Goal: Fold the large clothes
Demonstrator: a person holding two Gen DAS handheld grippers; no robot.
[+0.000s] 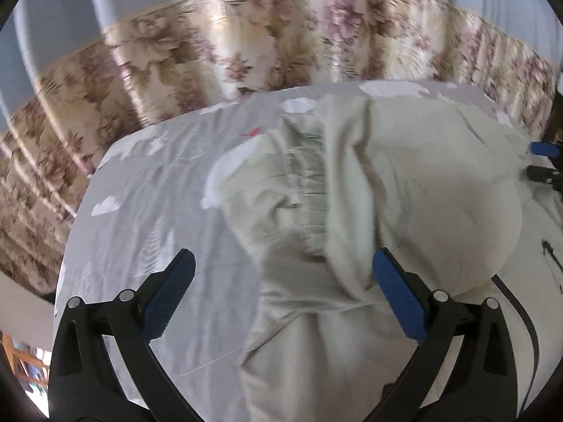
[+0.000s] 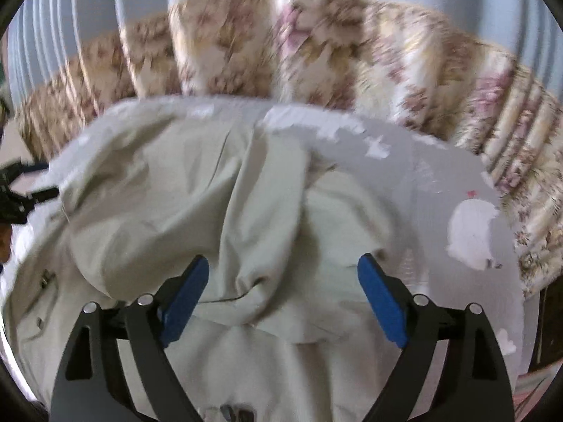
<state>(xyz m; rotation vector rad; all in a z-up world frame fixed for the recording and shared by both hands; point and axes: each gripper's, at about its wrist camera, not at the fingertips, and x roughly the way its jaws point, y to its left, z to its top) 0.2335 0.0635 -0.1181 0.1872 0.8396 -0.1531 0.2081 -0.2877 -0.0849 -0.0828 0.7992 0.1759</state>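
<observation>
A large pale cream garment (image 1: 404,190) lies crumpled on a grey sheet with white prints (image 1: 147,190). In the left wrist view my left gripper (image 1: 281,263) is open above the garment's left edge, with a bunched fold between its blue pads (image 1: 397,292). The right gripper's tips (image 1: 543,161) show at the far right edge. In the right wrist view my right gripper (image 2: 283,274) is open over a rumpled fold of the garment (image 2: 197,197), holding nothing. The left gripper (image 2: 21,190) shows at the far left.
A floral curtain (image 1: 246,42) hangs right behind the grey sheet, also in the right wrist view (image 2: 352,49). The sheet's right side (image 2: 440,183) lies flat with white prints. A dark strap or cord (image 1: 520,313) lies on the garment at the right.
</observation>
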